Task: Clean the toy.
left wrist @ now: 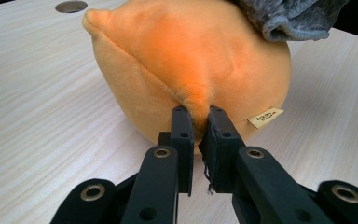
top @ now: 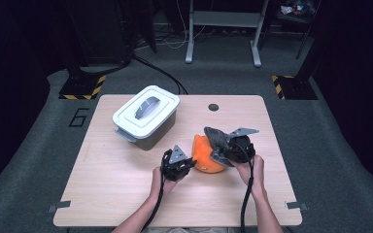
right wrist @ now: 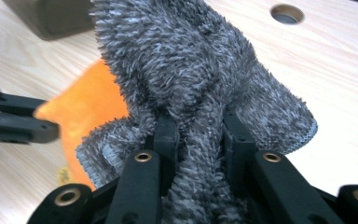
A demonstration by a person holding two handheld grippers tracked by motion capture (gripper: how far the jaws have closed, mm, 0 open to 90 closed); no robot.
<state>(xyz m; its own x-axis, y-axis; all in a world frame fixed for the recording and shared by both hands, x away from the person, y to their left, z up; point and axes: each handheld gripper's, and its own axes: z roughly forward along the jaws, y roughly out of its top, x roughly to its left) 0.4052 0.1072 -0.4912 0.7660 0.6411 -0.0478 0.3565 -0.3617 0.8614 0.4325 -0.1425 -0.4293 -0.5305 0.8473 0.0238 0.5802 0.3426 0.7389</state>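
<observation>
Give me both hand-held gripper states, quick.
Left hand-held gripper: shut on the orange plush, pinching its seam.
Right hand-held gripper: shut on the grey cloth.

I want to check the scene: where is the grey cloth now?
In the high view the grey cloth is right of the table's centre, clamped in the right gripper and draped over the orange plush toy, which the left gripper pinches.
</observation>
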